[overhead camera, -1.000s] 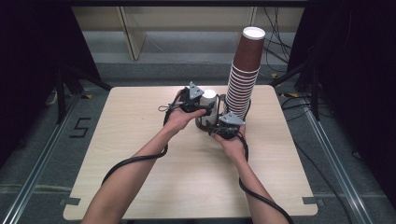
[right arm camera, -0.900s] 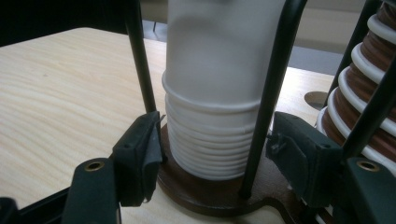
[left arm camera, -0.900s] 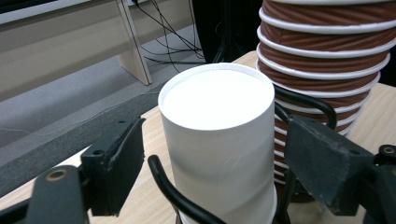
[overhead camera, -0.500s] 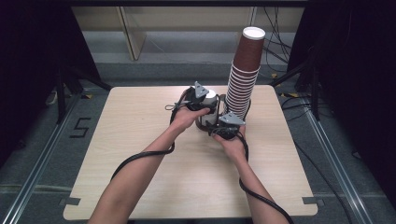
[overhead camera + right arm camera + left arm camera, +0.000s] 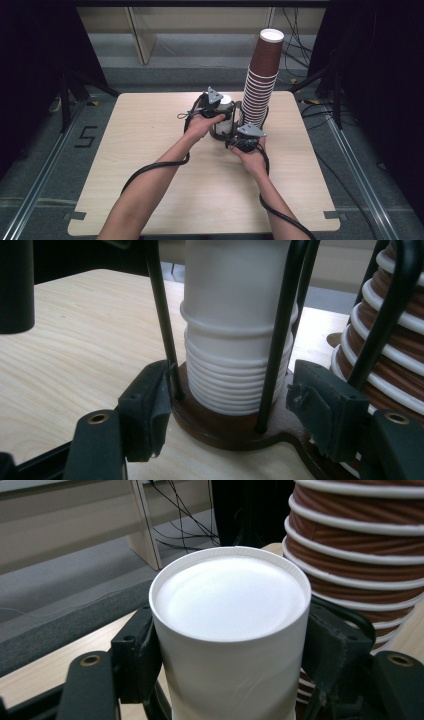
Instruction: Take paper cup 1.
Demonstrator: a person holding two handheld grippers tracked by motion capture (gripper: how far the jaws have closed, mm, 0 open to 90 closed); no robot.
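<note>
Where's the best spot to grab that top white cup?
Probably across its bare upper wall, from the sides, as the left hand-held gripper sits now: the white cup stands upside down, and black rods fence the ringed stack lower down.

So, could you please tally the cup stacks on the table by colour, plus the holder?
Brown cup stack: 1
White cup stack: 1
Cup holder with black rods and a brown base: 1
Total: 3
</note>
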